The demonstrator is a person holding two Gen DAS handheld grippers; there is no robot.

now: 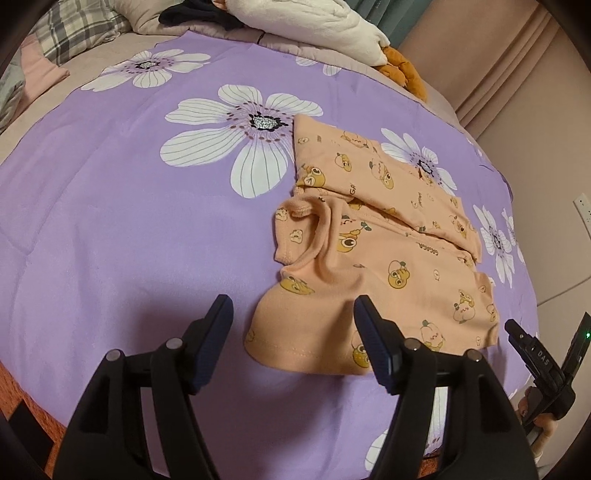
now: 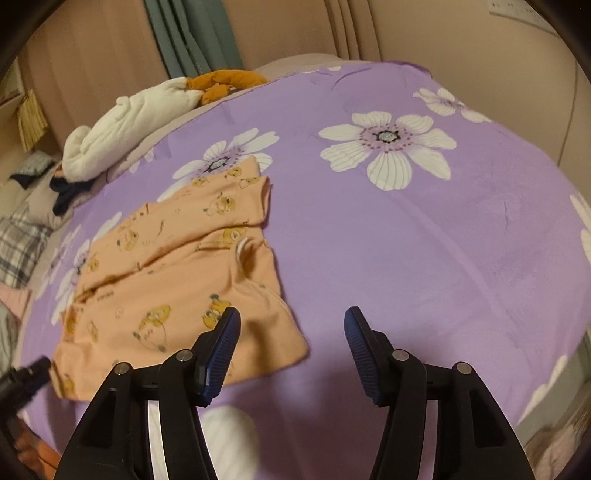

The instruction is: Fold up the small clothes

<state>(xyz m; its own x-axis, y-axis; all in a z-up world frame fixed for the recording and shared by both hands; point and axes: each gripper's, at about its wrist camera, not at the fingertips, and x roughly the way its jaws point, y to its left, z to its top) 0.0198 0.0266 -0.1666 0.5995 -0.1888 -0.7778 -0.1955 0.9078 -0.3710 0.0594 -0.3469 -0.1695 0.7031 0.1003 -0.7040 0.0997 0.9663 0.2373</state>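
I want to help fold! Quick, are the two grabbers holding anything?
Left gripper: open, holding nothing, just above the peach cartoon-print cotton shirt.
Right gripper: open, holding nothing.

Purple flowered bedspread (image 1: 110, 221) — white plush toy (image 1: 314, 22), plaid pillow (image 1: 74, 29) at its far edge

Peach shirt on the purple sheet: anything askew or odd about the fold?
Somewhat. The peach shirt lies folded in uneven layers: the far flap sits skewed across the near one, edges not lined up, and a sleeve by the neckline is bunched. No damage or spills show. Both grippers, left and right, are open and clear of it.
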